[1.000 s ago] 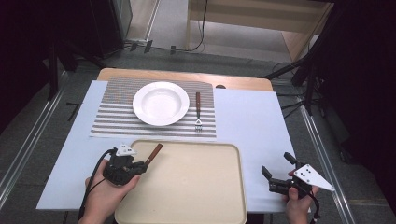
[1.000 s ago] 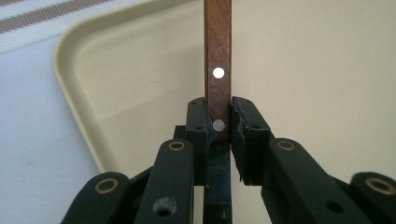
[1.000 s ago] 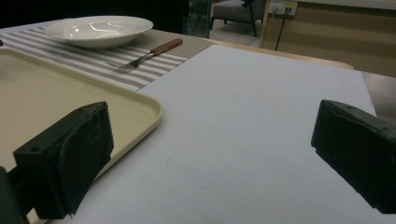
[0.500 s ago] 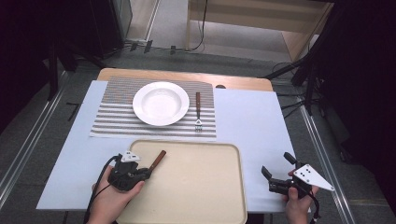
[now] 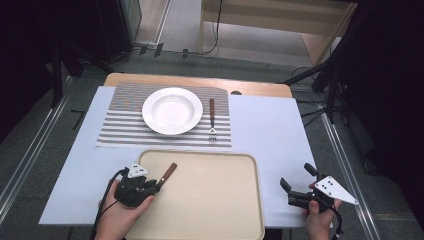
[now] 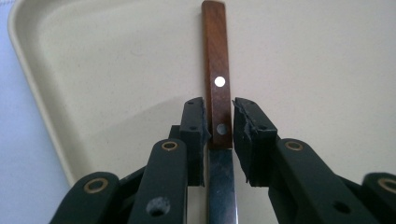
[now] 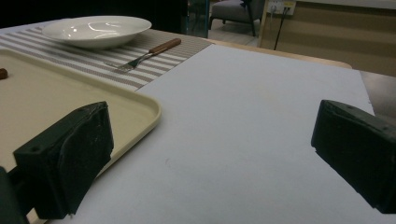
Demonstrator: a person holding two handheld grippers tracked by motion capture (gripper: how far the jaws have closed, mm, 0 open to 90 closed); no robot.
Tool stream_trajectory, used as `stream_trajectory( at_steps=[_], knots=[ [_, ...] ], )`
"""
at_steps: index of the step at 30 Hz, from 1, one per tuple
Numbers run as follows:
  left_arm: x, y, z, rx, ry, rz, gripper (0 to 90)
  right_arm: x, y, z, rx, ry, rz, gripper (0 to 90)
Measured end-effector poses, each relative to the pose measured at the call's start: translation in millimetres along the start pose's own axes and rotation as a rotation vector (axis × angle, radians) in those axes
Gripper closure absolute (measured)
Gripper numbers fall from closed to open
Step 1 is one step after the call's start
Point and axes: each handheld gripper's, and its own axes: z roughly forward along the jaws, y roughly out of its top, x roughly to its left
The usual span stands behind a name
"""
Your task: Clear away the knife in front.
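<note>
Table [image 5: 270, 135], pale blue top, carrying all items. Tray [image 5: 215, 200], cream, at the near edge between the two hands. Placemat [image 5: 120, 132], striped, beyond the tray, bearing a white plate [image 5: 172, 110] and, just to its right, a fork [image 5: 212, 120] with wooden handle. Knife [image 6: 218, 93], wooden handle with metal rivets, lying flat in the tray's near-left corner; its long axis runs straight ahead of the left gripper [image 6: 218, 123], handle pointing away and blade passing back beneath the gripper body. The jaws straddle the handle at the rivet nearest the blade, one on each side, parallel to that axis. They have just been opening, and a slim gap seems to show on at least the right side, so the pads likely do not press the handle. Right gripper [image 5: 295, 192], jaws wide apart and empty, resting on the table off the tray's right edge, well apart from the knife. Judgement: the left hand is the nearer, already aligned; any re-grip needs only closing across the handle's width.
</note>
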Motion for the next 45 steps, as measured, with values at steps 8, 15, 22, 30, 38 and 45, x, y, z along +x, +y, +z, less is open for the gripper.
stream_trajectory(
  at_steps=[8,15,22,30,38,45],
  knots=[
    [-10.0,7.6,6.9,-0.04,-0.07,0.091,89.7,0.2,0.0,0.5,0.0,-0.002,-0.008,0.0],
    [-14.3,6.7,16.8,0.0,-0.017,0.14,90.0,0.4,-0.1,0.0,0.001,-0.001,-0.008,0.0],
    [-0.9,2.0,11.4,0.0,-0.008,0.109,90.0,0.4,-0.2,-0.3,0.001,0.0,-0.005,0.0],
    [9.5,-4.3,5.2,0.0,-0.004,0.097,90.0,0.7,-0.1,0.1,0.004,-0.004,-0.007,0.0],
    [16.6,-7.7,0.7,-0.003,0.002,0.083,90.0,0.8,-0.2,0.0,0.005,-0.008,-0.007,0.0],
    [25.1,-10.8,-4.9,-0.003,0.009,0.075,90.0,0.9,-0.2,0.2,0.003,-0.008,-0.011,0.0]
  ],
)
